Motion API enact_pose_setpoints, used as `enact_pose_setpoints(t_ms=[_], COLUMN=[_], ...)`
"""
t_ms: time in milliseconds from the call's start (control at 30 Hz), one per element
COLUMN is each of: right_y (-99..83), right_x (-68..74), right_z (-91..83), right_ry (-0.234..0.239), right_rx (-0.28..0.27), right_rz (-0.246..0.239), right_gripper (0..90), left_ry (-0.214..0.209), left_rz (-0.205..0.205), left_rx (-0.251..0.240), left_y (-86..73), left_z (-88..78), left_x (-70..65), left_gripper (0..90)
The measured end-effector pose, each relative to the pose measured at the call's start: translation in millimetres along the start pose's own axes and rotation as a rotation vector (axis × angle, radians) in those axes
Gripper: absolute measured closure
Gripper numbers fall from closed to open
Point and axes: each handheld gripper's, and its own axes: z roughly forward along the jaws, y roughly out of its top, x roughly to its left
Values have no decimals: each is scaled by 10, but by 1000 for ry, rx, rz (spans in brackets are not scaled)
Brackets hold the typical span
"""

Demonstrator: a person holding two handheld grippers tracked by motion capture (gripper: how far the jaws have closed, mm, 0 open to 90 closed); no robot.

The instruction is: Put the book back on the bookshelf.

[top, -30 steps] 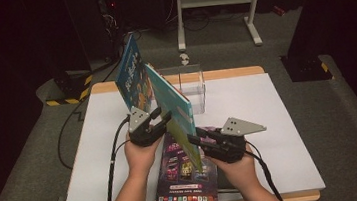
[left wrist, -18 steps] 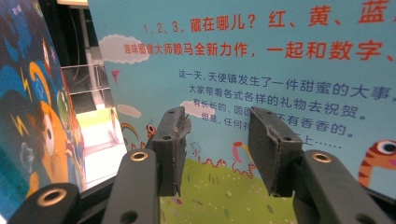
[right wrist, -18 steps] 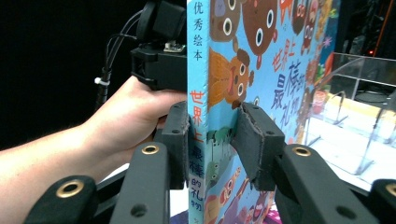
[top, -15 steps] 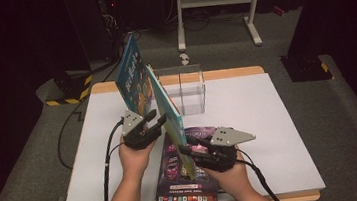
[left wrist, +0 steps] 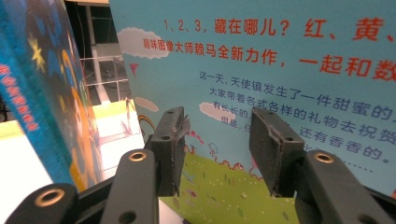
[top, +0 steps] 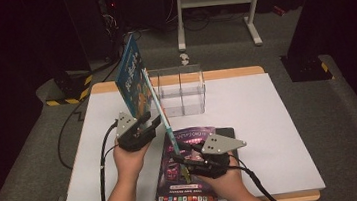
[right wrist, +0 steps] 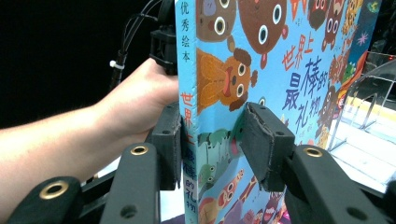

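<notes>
A thin light-blue picture book point(top: 159, 107) stands on its edge on the white table point(top: 275, 130). Its spine point(right wrist: 187, 121) sits between the jaws of my right gripper point(right wrist: 212, 121), which have just been opening. The left pad lies close by the spine and the right pad stands off the animal cover, so the gripper is open. My left gripper point(top: 154, 122) is on the book's other side. It faces the back cover point(left wrist: 289, 79) with open jaws point(left wrist: 217, 126) and nothing between them. A darker blue book point(top: 131, 78) stands upright behind it point(left wrist: 42, 93).
A purple book point(top: 172, 181) lies flat under my right hand near the front edge. A clear acrylic organiser point(top: 180, 92) stands at the back middle of the table. Cables trail from both grippers. Dark floor and a metal stand lie beyond the table.
My right gripper has come nearer and a little left along the light-blue book, and its jaws have widened. The book now stands more upright. My left gripper has hardly moved.
</notes>
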Motion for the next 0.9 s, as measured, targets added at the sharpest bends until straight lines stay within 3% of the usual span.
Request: enact_pose_setpoints(t_ms=[267,467,600,800,900], right_y=[-38,-46,-55,-73,-78], right_x=[39,32,37,59,73], right_z=[14,3,0,12,21], right_ry=[-10,-14,-16,-17,-17], right_rx=[-16,-21,-21,-22,-23], right_rz=[4,18,21,17,16], right_gripper=[590,589,589,587,586], left_ry=[6,-12,-44,-147,-192], left_rz=[23,42,60,55,44], left_rx=[-8,-32,-72,-154,-167], left_y=[-46,-55,-51,-11,22], left_z=[-150,-373,-580,-870,-939], left_x=[-25,-143,-290,-518,-613], left_gripper=[528,473,431,355,324])
